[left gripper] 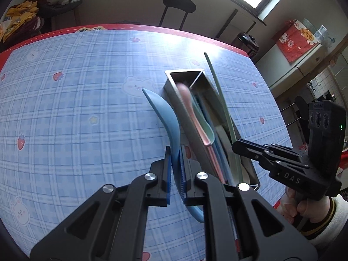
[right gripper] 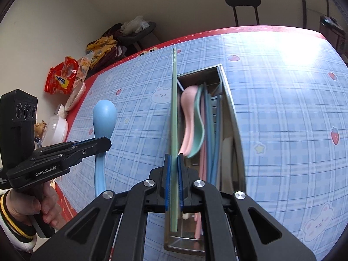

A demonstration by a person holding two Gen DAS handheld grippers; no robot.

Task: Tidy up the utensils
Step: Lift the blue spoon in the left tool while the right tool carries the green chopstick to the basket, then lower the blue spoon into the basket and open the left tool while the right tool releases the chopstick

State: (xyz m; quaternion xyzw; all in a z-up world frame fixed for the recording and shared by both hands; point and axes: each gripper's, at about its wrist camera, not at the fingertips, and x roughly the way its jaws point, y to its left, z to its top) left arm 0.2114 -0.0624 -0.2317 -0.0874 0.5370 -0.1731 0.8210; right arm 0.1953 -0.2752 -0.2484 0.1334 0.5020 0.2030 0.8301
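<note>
My left gripper [left gripper: 175, 174] is shut on a blue spoon [left gripper: 167, 117] and holds it above the table, just left of the steel utensil box [left gripper: 174, 91]. My right gripper [right gripper: 173, 181] is shut on a pale green chopstick [right gripper: 174, 100] and holds it over the left edge of the box [right gripper: 228, 100]. The chopstick [left gripper: 217, 87] also shows in the left wrist view. Inside the box lie a pink spoon [right gripper: 188, 108], a mint green spoon [right gripper: 199, 126] and blue chopsticks [right gripper: 212, 130]. The blue spoon [right gripper: 104, 117] and left gripper [right gripper: 95, 145] show at the left of the right wrist view.
The table has a blue plaid cloth [left gripper: 76, 108] with a red border. A black stool [left gripper: 178, 4] stands beyond the far edge. Snack bags [right gripper: 62, 79] and bowls [right gripper: 57, 128] sit beside the table's left edge. A chair with clothes [left gripper: 24, 19] stands at the back left.
</note>
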